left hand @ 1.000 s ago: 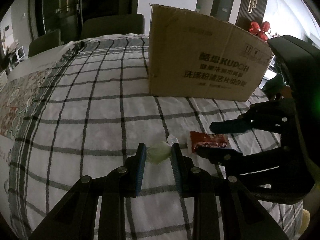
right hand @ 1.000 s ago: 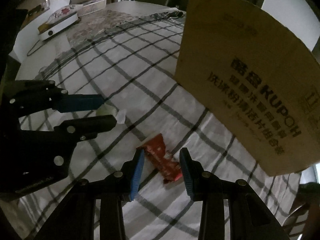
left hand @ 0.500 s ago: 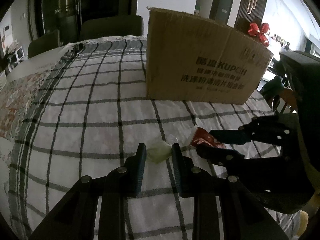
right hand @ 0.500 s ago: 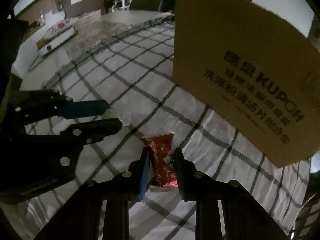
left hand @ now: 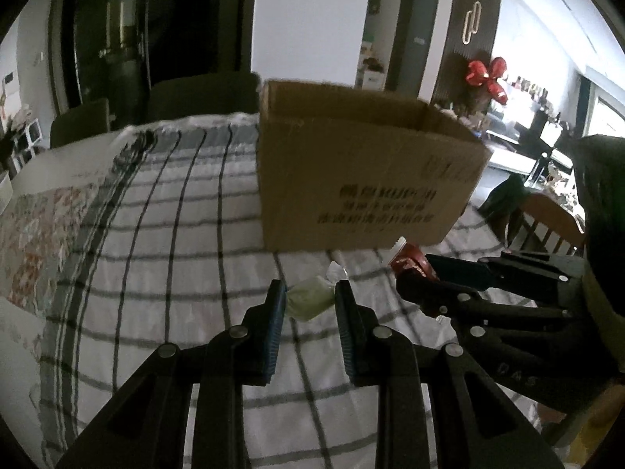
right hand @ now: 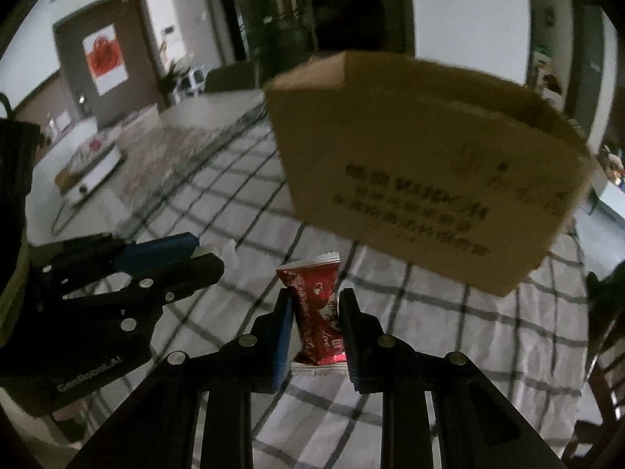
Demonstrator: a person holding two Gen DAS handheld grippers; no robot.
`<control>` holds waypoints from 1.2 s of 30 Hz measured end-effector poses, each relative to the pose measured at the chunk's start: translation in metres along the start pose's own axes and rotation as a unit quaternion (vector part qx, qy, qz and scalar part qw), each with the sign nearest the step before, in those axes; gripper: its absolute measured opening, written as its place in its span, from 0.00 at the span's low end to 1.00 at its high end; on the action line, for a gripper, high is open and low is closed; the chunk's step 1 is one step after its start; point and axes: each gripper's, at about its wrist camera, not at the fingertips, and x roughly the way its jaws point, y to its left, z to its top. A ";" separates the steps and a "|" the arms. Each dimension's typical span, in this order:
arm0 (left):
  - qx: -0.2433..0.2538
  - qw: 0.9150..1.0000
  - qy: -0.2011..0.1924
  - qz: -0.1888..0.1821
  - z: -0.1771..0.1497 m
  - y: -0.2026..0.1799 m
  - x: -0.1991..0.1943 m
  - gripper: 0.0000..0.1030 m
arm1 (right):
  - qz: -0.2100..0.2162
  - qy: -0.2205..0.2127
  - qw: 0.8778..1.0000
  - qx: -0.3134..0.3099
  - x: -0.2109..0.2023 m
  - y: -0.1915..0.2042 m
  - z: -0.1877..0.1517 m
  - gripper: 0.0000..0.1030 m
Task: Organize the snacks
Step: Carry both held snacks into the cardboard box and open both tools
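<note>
Snacks are gripped: left gripper (left hand: 310, 303) pinches the green candy (left hand: 308, 303), right gripper (right hand: 314, 322) the red packet (right hand: 318, 312); next, judged, the cardboard box (left hand: 363, 179) at centre frame.

Home dining room (checked tablecloth (left hand: 156, 242), chairs (left hand: 203, 93))

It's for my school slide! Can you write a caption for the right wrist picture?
Right gripper pinches a red snack packet in front of an open cardboard box on a checked tablecloth.
</note>
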 end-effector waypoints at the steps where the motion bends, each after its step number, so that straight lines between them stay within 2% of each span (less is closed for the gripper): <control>1: 0.002 1.000 -0.004 -0.002 0.003 -0.002 -0.002 0.26 | -0.004 -0.009 1.000 0.005 -0.006 -0.001 0.002 0.24; 10: 0.022 0.998 -0.049 -0.013 0.042 -0.018 -0.017 0.26 | -0.037 -0.073 0.996 0.030 -0.048 -0.016 0.022 0.24; 19: 0.047 0.995 -0.089 -0.015 0.093 -0.025 -0.016 0.26 | -0.075 -0.136 0.987 0.045 -0.074 -0.030 0.057 0.24; 25: 0.044 0.995 -0.087 -0.023 0.122 -0.022 0.005 0.26 | -0.091 -0.149 0.983 0.053 -0.069 -0.044 0.082 0.24; 33: 0.041 0.996 -0.072 -0.018 0.149 -0.023 0.041 0.26 | -0.110 -0.139 0.982 0.063 -0.050 -0.068 0.104 0.25; 35: 0.036 0.997 -0.067 -0.018 0.152 -0.022 0.049 0.36 | -0.119 -0.136 0.981 0.070 -0.045 -0.074 0.106 0.25; 36: 0.033 0.997 -0.065 -0.017 0.153 -0.022 0.053 0.46 | -0.124 -0.136 0.980 0.073 -0.045 -0.076 0.107 0.26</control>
